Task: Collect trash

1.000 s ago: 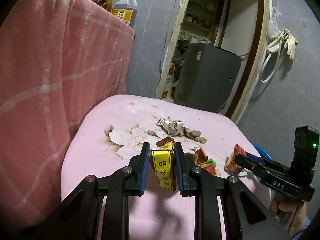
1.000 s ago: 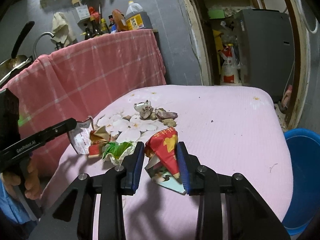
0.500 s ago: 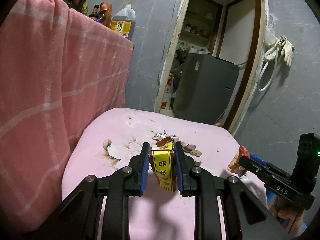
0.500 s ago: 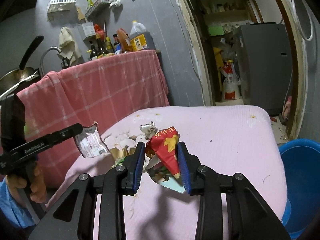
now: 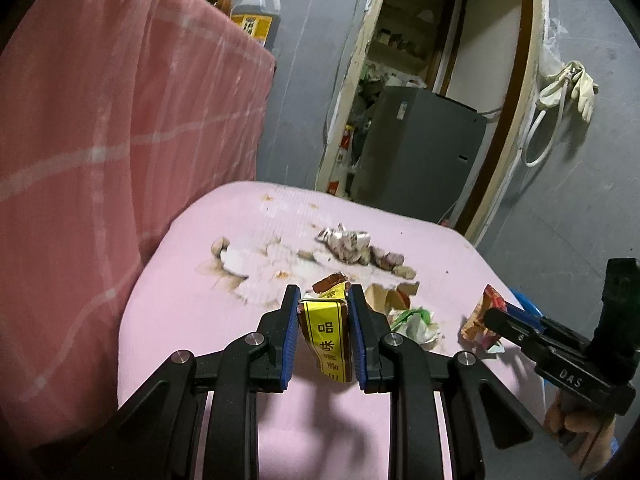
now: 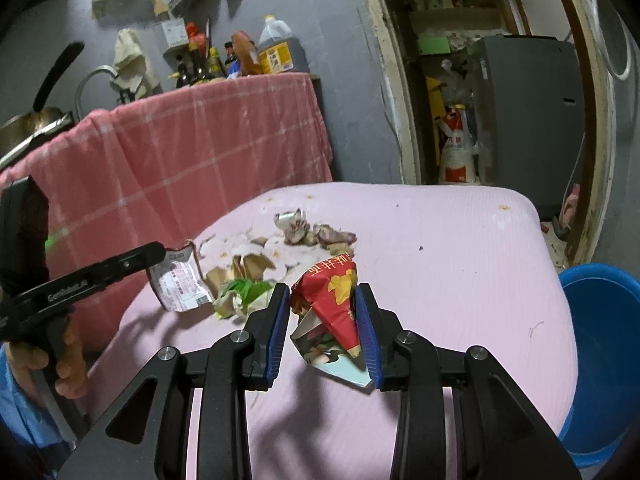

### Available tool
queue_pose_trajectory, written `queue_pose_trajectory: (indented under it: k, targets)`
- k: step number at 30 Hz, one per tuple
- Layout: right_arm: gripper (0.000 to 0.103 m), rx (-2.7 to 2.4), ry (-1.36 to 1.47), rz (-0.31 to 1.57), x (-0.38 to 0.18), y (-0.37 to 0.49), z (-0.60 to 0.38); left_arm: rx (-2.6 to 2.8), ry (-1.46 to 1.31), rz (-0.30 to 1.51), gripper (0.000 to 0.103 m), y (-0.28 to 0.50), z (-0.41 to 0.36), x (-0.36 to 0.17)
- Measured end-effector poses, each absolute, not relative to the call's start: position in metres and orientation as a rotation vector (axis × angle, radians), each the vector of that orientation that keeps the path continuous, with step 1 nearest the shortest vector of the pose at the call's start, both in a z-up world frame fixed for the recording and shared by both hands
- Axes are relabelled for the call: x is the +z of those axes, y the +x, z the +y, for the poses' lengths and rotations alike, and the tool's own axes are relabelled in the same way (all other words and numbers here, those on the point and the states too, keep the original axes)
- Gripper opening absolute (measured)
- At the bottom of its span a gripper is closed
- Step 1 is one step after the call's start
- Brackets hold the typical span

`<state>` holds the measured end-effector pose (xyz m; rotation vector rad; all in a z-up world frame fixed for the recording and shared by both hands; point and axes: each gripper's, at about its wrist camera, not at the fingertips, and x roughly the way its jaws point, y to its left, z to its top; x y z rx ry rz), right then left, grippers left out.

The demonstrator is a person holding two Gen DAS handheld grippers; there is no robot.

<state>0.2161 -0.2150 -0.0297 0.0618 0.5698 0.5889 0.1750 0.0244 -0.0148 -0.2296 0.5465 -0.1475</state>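
My left gripper (image 5: 323, 300) is shut on a yellow and brown snack wrapper (image 5: 325, 336), held just above the pink table (image 5: 192, 312). My right gripper (image 6: 322, 296) is shut on a red crumpled wrapper (image 6: 332, 300), also above the table. In the right wrist view the left gripper (image 6: 160, 254) shows at left with its wrapper (image 6: 180, 284). In the left wrist view the right gripper (image 5: 492, 316) shows at right with its red wrapper (image 5: 478, 314). Loose trash lies on the table: a green and white wrapper (image 6: 240, 294), brown paper scraps (image 6: 244, 268), a foil wad (image 6: 292, 224) and peels (image 6: 334, 237).
A blue bucket (image 6: 604, 344) stands on the floor right of the table. A pink checked cloth (image 6: 192, 152) covers a counter with bottles (image 6: 278, 50) on the left. A grey fridge (image 6: 528, 112) stands in the doorway behind.
Both grippers rose with their wrappers, then came back down toward the table. The views tilted up and back down. Both stay shut on their wrappers.
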Motion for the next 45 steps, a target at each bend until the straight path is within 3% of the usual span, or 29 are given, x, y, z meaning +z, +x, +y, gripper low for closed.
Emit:
queue_pose_trajectory:
  k: [20, 34, 40, 45]
  targets:
    - [0.031, 0.602, 0.005, 0.632, -0.042, 0.144, -0.208, -0.188, -0.269, 0.593, 0.020, 0.145, 0.025, -0.019]
    - [0.033, 0.602, 0.015, 0.546, -0.020, 0.136, -0.206, -0.211, -0.271, 0.546, 0.020, 0.137, 0.019, -0.010]
    - [0.045, 0.606, -0.004, 0.638, -0.038, 0.147, -0.200, -0.204, -0.282, 0.564, 0.020, 0.138, 0.021, -0.013]
    - [0.048, 0.601, 0.017, 0.642, -0.039, 0.147, -0.205, -0.203, -0.297, 0.575, 0.020, 0.140, 0.024, -0.015]
